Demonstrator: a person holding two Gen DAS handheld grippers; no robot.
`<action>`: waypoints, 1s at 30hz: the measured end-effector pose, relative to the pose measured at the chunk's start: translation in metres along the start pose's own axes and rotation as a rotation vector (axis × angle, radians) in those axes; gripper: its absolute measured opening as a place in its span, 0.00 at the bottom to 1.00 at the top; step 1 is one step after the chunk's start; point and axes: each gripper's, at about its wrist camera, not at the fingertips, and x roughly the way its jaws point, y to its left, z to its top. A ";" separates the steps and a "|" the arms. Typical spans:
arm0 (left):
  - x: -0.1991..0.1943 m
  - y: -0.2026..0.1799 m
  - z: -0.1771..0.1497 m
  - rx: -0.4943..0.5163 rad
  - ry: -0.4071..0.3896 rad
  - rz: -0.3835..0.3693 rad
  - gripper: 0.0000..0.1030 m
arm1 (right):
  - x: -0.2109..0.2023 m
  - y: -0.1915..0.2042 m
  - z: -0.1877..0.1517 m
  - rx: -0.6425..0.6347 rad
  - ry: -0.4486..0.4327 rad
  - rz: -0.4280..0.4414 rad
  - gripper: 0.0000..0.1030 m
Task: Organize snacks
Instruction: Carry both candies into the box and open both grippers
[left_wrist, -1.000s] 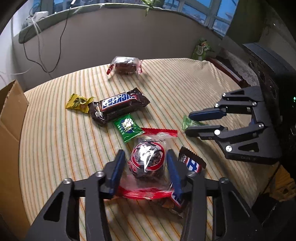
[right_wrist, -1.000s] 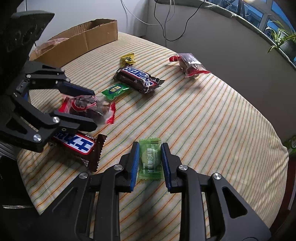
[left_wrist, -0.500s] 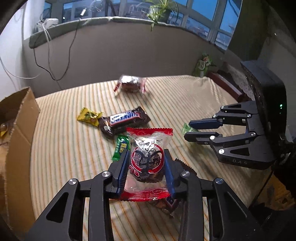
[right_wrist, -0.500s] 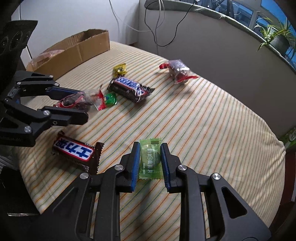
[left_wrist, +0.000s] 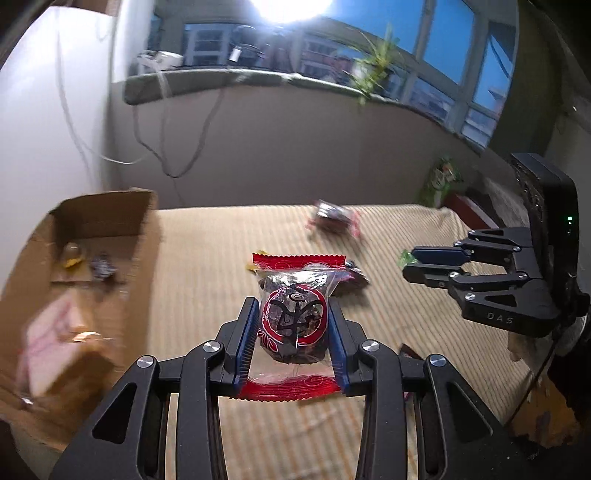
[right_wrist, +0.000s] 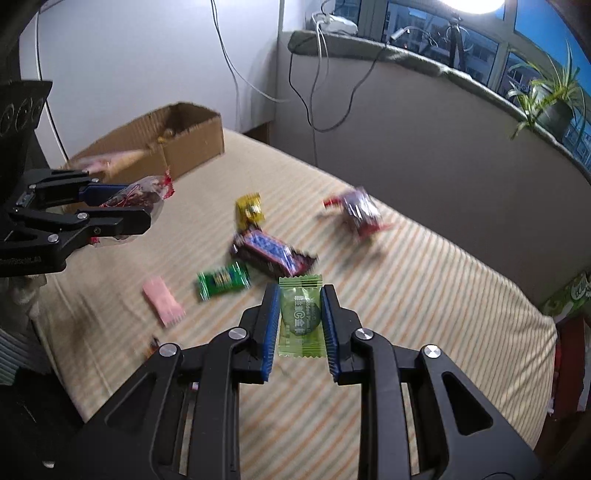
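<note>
Between the blue pads of the left gripper (left_wrist: 291, 334) sits a clear, red-edged packet holding a dark round cake (left_wrist: 293, 325), pinched across its bulging middle so that the crimped ends stick out free above and below; the jaws stand only partly closed because the cake fills the gap, and the packet hangs clear of the striped cloth on the desk (left_wrist: 229, 280). Likewise the right gripper (right_wrist: 300, 325) is nearly closed on a small flat green sachet with a round sweet inside (right_wrist: 301, 317), gripped by its two long edges, also lifted off the cloth. Just beyond the right gripper lie a darker green packet (right_wrist: 223, 280), a pink wrapper (right_wrist: 164, 301) and a dark chocolate bar in a blue-and-brown wrapper (right_wrist: 271, 253), then a yellow sweet (right_wrist: 250, 210) and a second red-edged cake packet (right_wrist: 357, 212) farther off. Far to the left of the left gripper stands an open brown cardboard box (left_wrist: 92, 266), probably where both snacks belong, since a few already lie inside. Motion blur smears the box contents and the far packets, so their printing cannot be read, and the held cake packet covers most of the snacks behind it.
</note>
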 end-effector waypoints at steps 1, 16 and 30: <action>-0.004 0.006 0.001 -0.009 -0.008 0.011 0.33 | 0.001 0.002 0.004 -0.002 -0.005 0.001 0.22; -0.044 0.094 0.008 -0.131 -0.099 0.170 0.33 | 0.034 0.051 0.090 -0.049 -0.062 0.078 0.22; -0.049 0.152 0.006 -0.219 -0.098 0.252 0.33 | 0.083 0.098 0.151 -0.084 -0.056 0.153 0.22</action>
